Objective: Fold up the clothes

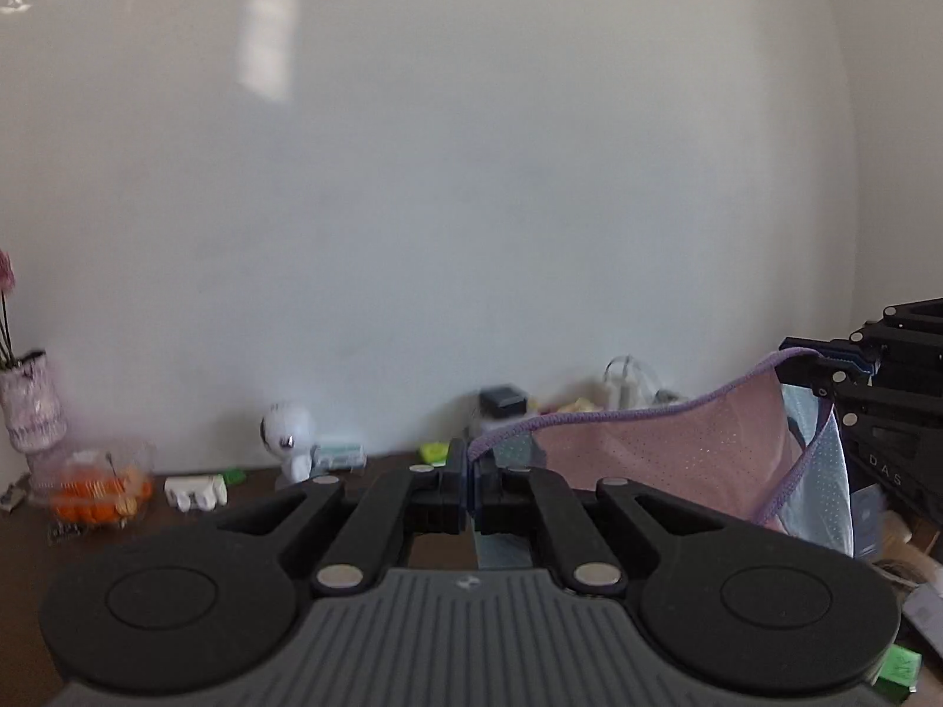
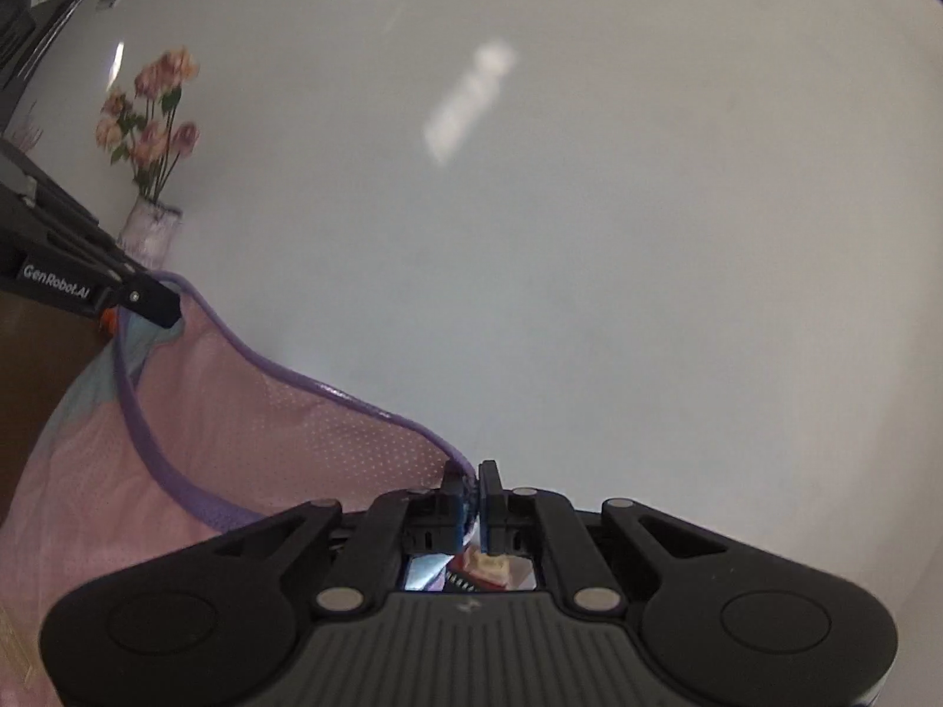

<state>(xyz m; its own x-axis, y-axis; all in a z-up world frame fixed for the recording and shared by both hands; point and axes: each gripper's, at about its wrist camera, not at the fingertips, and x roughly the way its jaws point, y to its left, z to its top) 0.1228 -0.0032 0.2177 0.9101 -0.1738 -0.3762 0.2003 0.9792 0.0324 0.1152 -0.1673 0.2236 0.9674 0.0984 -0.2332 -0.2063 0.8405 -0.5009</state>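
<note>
- Garment (image 1: pixel 666 448), pink mesh with a purple hem, hangs stretched between the two grippers, held up off the bench (image 1: pixel 365 471).
- Left gripper (image 1: pixel 471 471) has its jaws together, clamped on the purple hem at one corner; the cloth runs off to the right of it and sags in the middle.
- Right gripper (image 2: pixel 471 492) is likewise pinched tight on the hem (image 2: pixel 330 392) at the other corner, with a little fold of purple edge squeezed between its blue pads.
- From the right wrist view, the garment falls away to the lower left, and a pale blue inner side shows near the left gripper's black tip.
- In the left wrist view the right gripper shows at the right edge, black, with the hem drawn up to it.
- Along the wall (image 1: pixel 412 177) on the dark brown bench sit a clear box of oranges (image 1: pixel 97 489), a small white figure (image 1: pixel 289 436), a white block (image 1: pixel 194 492) and some green bits (image 1: pixel 433 451).
- A pale vase (image 2: pixel 150 230) with pink flowers (image 2: pixel 153 106) stands at the bench's left end, against the wall.
</note>
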